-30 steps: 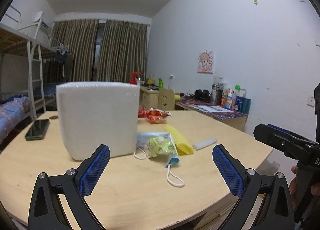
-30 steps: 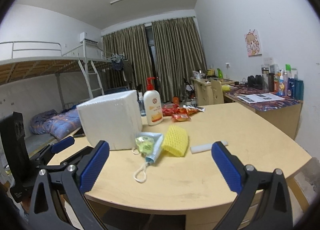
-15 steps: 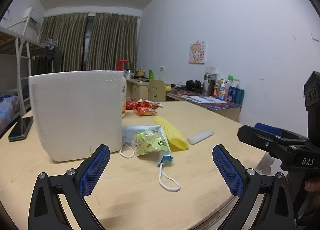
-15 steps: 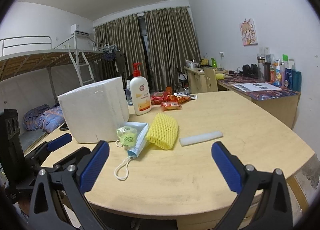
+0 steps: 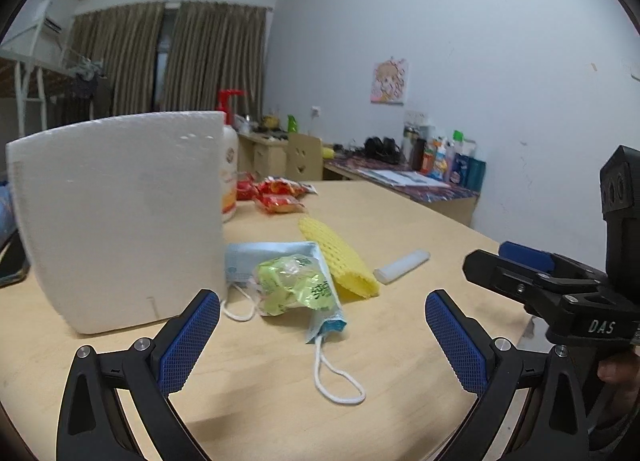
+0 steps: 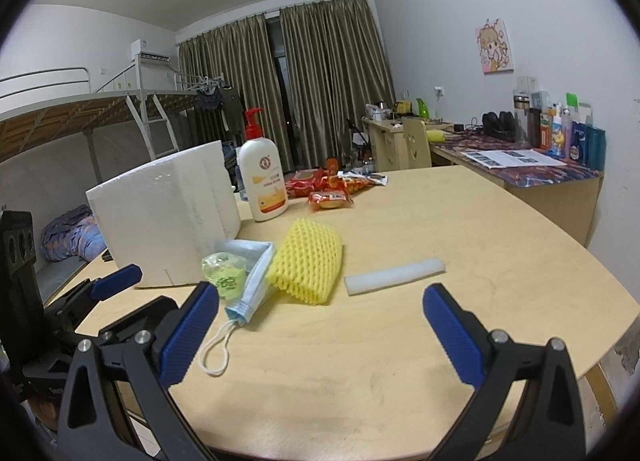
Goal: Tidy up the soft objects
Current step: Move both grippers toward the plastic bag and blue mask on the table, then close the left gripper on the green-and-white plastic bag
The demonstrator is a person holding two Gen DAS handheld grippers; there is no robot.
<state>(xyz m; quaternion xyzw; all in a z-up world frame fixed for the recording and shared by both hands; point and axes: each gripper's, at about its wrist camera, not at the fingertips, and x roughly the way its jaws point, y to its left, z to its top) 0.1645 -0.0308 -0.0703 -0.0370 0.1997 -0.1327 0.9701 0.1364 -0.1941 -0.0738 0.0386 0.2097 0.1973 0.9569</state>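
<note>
Left wrist view: my left gripper (image 5: pixel 322 335), fingers spread and empty, hovers nearest the face mask (image 5: pixel 280 261) lying straight ahead on the table (image 5: pixel 400 341), its length running away from me; right gripper (image 6: pixel 320 335) equally spread.

Both wrist cameras look low across the table (image 5: pixel 400 221) toward 12 o'clock, the left one nearer the foam box (image 5: pixel 120 213), sharing the face mask (image 6: pixel 250 261) and yellow foam net (image 6: pixel 308 261).
</note>
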